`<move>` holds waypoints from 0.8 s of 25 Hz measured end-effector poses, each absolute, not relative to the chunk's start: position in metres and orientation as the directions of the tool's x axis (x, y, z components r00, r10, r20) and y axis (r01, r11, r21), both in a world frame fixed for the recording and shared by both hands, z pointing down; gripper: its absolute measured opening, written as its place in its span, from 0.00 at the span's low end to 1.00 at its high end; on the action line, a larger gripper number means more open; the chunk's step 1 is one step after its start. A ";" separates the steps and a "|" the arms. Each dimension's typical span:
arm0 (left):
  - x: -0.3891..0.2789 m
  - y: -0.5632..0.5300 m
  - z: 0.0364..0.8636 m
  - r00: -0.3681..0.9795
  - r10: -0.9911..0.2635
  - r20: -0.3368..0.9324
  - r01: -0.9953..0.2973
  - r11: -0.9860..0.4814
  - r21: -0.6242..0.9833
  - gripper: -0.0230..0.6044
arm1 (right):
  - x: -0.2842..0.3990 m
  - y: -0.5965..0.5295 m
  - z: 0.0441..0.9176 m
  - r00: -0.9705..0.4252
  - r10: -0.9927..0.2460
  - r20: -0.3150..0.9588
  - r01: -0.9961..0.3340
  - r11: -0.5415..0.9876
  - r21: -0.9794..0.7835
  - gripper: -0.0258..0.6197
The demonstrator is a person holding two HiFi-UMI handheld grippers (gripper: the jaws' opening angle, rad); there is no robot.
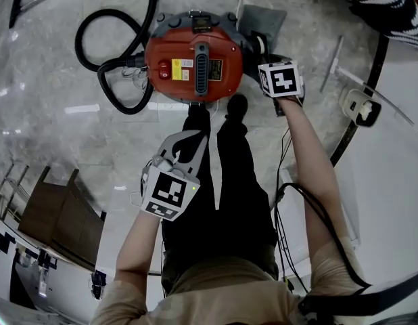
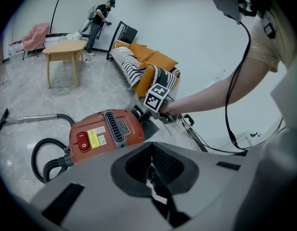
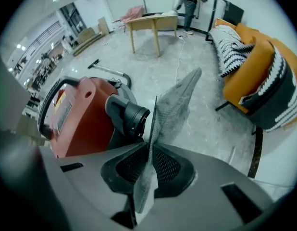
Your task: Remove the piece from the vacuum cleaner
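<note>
A red canister vacuum cleaner [image 1: 195,59] stands on the marble floor with its black hose [image 1: 104,46] looped to the left. At its right side my right gripper [image 1: 263,46] points steeply down and is shut on a thin grey filter sheet [image 1: 263,20]. In the right gripper view the sheet [image 3: 179,100] stands edge-on between the pads of that gripper [image 3: 149,162], beside the vacuum's [image 3: 81,114] round grey port [image 3: 129,114]. My left gripper [image 1: 189,144] hangs near my legs, shut and empty [image 2: 152,174], aimed at the vacuum [image 2: 107,134].
An orange sofa [image 3: 254,76] with a striped blanket lies to the right. A wooden table [image 2: 66,49] and a person [image 2: 98,20] are far behind. The vacuum wand [image 2: 28,119] lies on the floor. Cables [image 1: 344,147] and a white socket block [image 1: 361,107] run by my right side.
</note>
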State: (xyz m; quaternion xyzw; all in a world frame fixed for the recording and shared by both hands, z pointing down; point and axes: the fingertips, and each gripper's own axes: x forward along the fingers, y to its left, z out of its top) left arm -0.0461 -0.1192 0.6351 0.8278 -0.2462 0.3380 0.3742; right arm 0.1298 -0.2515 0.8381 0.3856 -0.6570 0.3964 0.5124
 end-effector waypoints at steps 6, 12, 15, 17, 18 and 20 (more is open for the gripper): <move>-0.043 -0.118 0.641 0.652 -0.155 0.742 -0.665 -0.587 0.462 0.04 | 0.130 -0.253 0.839 -0.208 -0.094 0.973 -0.890 0.432 -0.149 0.10; -0.035 -0.118 0.640 0.659 -0.151 0.737 -0.653 -0.602 0.460 0.04 | 0.135 -0.246 0.841 -0.139 -0.201 0.970 -0.818 0.576 0.002 0.10; -0.037 -0.117 0.639 0.657 -0.151 0.738 -0.651 -0.606 0.456 0.04 | 0.135 -0.245 0.842 -0.104 -0.236 0.966 -0.729 0.679 0.087 0.10; -0.039 -0.115 0.640 0.652 -0.144 0.744 -0.651 -0.610 0.452 0.04 | 0.135 -0.245 0.841 -0.093 -0.258 0.962 -0.676 0.725 0.129 0.10; -0.040 -0.114 0.641 0.650 -0.141 0.747 -0.651 -0.611 0.451 0.04 | 0.135 -0.244 0.841 -0.092 -0.264 0.960 -0.672 0.728 0.136 0.10; -0.041 -0.114 0.641 0.647 -0.140 0.749 -0.653 -0.610 0.450 0.04 | 0.137 -0.245 0.842 -0.104 -0.264 0.959 -0.718 0.687 0.111 0.10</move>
